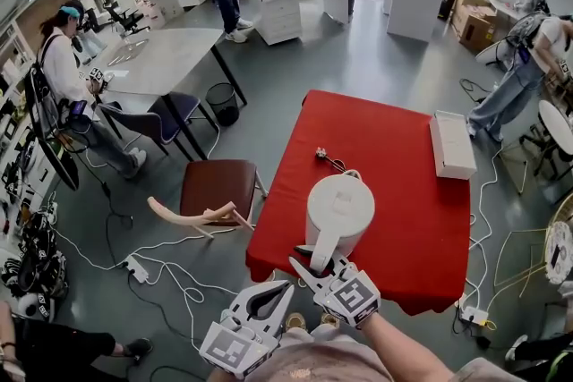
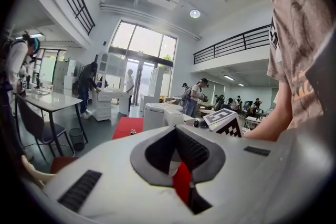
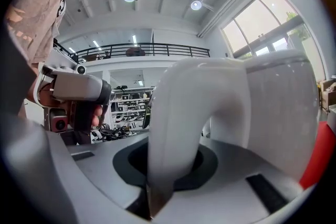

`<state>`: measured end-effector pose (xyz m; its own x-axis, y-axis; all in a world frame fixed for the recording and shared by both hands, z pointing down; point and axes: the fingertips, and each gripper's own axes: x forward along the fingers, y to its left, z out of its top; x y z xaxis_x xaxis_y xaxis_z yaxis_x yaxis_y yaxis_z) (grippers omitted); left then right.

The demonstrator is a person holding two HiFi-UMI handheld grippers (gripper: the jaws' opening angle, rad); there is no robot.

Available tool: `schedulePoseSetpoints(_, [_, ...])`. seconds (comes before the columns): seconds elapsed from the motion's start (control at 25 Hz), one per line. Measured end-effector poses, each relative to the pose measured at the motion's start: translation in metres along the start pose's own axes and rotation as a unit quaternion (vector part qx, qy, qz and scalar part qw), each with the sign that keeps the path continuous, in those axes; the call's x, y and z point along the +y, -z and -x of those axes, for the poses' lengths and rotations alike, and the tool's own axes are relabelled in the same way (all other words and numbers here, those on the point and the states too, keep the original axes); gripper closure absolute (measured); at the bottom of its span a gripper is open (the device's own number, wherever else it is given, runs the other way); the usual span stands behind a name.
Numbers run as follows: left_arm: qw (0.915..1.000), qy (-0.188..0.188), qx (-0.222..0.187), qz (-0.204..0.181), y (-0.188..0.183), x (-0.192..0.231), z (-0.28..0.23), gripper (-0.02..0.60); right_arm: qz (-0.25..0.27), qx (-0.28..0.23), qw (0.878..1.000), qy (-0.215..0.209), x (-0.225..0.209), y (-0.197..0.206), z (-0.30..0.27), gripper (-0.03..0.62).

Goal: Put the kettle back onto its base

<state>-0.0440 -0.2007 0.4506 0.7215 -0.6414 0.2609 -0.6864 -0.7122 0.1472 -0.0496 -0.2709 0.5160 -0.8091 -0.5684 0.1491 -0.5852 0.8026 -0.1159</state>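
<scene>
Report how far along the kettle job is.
Done: the right gripper is shut on the kettle's handle. In hand: the kettle is upright over the red table, near the plug and cord; no base shows, so seating is unclear. Left: confirm seating, let go. The left gripper is empty.

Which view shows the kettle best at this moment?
The head view: the whole white kettle shows against the red table, its handle in the right gripper. The right gripper view shows only the handle and part of the body, close up. The left gripper view shows it small, partly hidden.
</scene>
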Motion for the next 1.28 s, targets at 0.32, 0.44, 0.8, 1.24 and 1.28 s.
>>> schedulePoseSetpoints(0.32, [1.0,-0.006,-0.001,0.003,0.0,0.001,0.003,0.584,0.009,0.017,1.0,-0.007,0.007,0.014,0.002,0.517])
schedulePoseSetpoints(0.44, [1.0,-0.007,-0.001,0.002,0.001,0.0,0.004,0.584,0.029,0.029,0.999,-0.009,0.014,0.025,0.004,0.506])
schedulePoseSetpoints(0.8, [0.9998,-0.009,-0.013,-0.014,-0.001,0.0,0.006,0.584,0.02,0.027,0.999,0.009,0.013,0.027,0.004,0.486])
schedulePoseSetpoints(1.24, [0.9996,0.001,-0.018,-0.02,-0.001,-0.005,0.012,0.584,0.012,0.07,0.998,-0.003,0.024,0.032,0.002,0.296])
schedulePoseSetpoints(1.28, [0.9998,0.002,-0.013,-0.017,-0.001,-0.006,0.012,0.584,0.014,0.071,0.997,-0.001,0.023,0.033,0.003,0.296])
